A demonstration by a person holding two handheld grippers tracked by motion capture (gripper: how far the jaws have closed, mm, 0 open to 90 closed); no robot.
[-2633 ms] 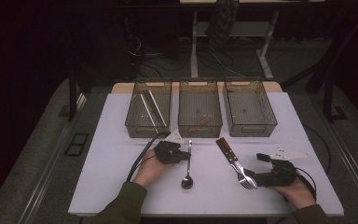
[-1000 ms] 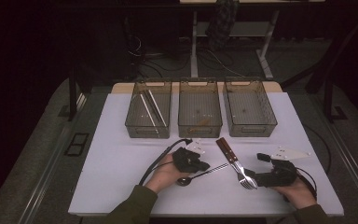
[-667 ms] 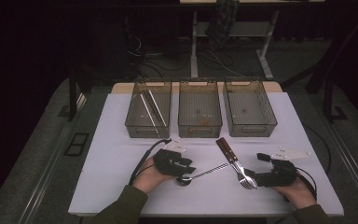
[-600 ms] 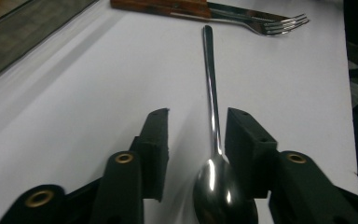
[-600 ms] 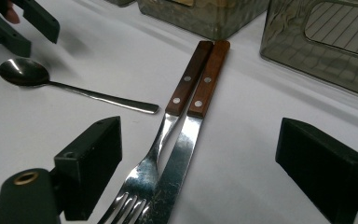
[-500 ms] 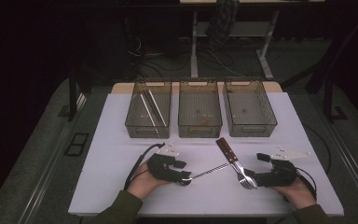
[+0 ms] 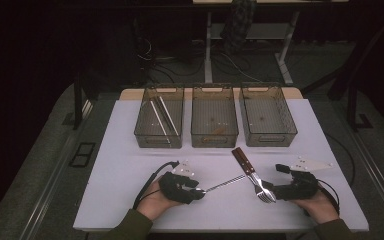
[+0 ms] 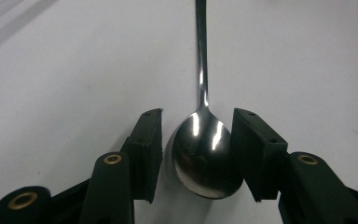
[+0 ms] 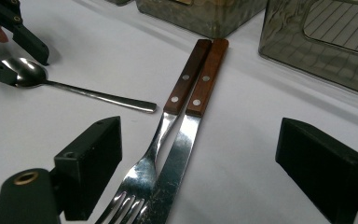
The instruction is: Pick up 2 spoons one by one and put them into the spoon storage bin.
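A steel spoon (image 7: 225, 182) lies on the white table (image 7: 130, 165), its handle pointing right toward the fork. Its bowl (image 8: 205, 154) sits between the pads of my left gripper (image 7: 197, 192) (image 8: 198, 114), whose jaws have just been opening; the left pad stands clear of the bowl. A wood-handled fork (image 9: 186, 77) and knife (image 9: 207, 77) lie side by side, with the fork's head (image 7: 264, 192) near my right gripper (image 7: 274, 181) (image 9: 198, 135). That gripper stands wide open, its jaws on either side of the pair without touching them.
Three clear bins stand in a row at the back. The left bin (image 7: 145, 132) holds long metal sticks, the middle bin (image 7: 215, 135) has small bits on its floor, and the right bin (image 7: 270, 135) looks bare. Cables trail from both grippers.
The left hand swung the spoon so its handle points right, then slid left. Its jaws went from shut on the spoon to apart. The right hand stayed put.
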